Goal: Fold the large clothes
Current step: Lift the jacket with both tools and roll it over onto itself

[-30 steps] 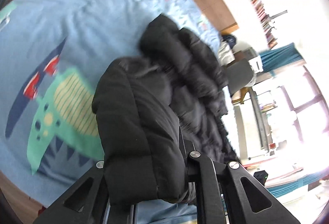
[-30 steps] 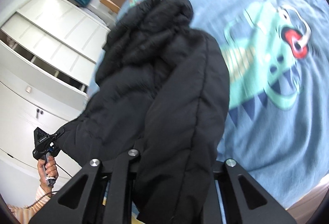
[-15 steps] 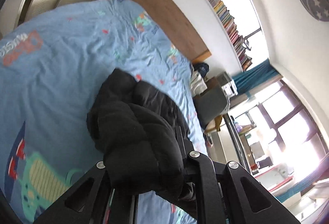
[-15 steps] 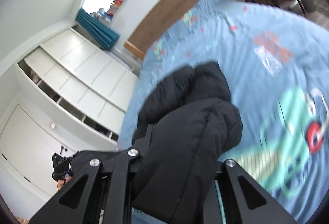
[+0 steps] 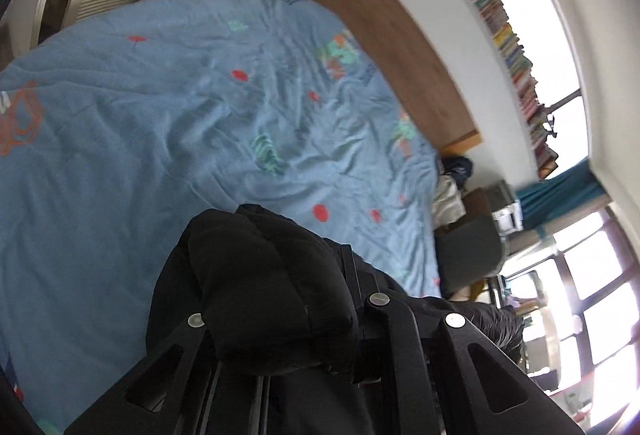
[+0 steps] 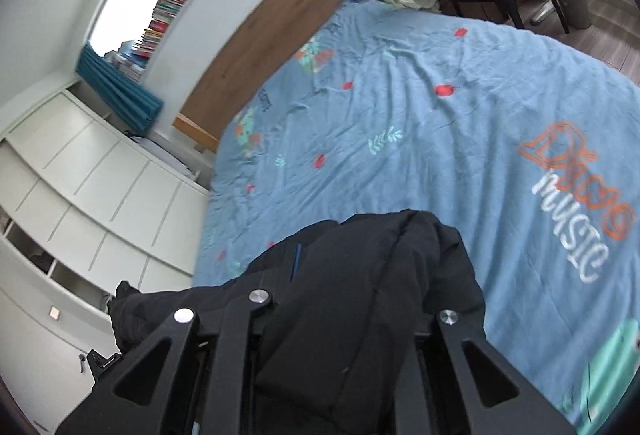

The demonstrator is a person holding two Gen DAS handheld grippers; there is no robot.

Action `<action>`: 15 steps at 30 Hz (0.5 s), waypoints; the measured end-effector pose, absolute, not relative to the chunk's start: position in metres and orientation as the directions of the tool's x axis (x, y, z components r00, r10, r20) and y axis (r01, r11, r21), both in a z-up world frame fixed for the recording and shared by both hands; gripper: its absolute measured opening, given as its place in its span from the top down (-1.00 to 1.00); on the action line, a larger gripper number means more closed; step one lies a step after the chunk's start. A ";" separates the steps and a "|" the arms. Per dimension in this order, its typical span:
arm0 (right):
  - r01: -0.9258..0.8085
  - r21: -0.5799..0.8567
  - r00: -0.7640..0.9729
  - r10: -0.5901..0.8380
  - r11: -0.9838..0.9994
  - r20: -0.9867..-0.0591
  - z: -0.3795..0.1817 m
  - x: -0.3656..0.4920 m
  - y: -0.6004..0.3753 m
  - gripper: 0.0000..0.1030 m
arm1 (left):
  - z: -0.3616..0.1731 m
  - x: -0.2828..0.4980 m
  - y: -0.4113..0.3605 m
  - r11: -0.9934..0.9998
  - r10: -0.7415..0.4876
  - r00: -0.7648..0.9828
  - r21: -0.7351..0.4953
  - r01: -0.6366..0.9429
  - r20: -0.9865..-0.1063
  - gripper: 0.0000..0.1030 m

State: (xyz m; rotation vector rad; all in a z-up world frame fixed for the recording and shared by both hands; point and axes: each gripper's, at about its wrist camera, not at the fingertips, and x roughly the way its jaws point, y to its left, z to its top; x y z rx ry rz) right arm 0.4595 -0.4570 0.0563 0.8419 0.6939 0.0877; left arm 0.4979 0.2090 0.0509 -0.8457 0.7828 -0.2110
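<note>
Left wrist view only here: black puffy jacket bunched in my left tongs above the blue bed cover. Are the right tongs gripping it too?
Observer: Yes, the right tongs are shut on a thick fold of the black puffy jacket.
Operator: What's ahead of them?
Observer: The blue printed bed cover, with a white word "MUSIC" right of the jacket.
Operator: Anything past the bed?
Observer: A grey waste bin stands beyond its far corner.

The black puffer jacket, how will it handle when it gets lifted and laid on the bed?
The black puffer jacket probably flops: it bulges around the left gripper and right gripper. Its quilted padding suggests bulky but light. It will likely spring open on the bedspread.
</note>
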 end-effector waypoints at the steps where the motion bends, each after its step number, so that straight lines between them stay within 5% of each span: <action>1: 0.209 0.712 0.770 0.336 0.671 -0.543 0.046 0.474 -0.459 0.73 | 0.039 0.519 0.205 0.666 -0.453 0.694 -0.730 -0.153 -0.559 0.77; 8: 0.331 0.737 0.695 0.376 0.589 -0.613 -0.040 0.548 -0.466 0.67 | -0.043 0.604 0.181 0.692 -0.432 0.600 -0.674 -0.259 -0.674 0.66; 15: 0.324 0.814 0.694 0.463 0.482 -0.551 -0.078 0.559 -0.473 0.60 | -0.082 0.623 0.179 0.647 -0.494 0.583 -0.720 -0.250 -0.645 0.66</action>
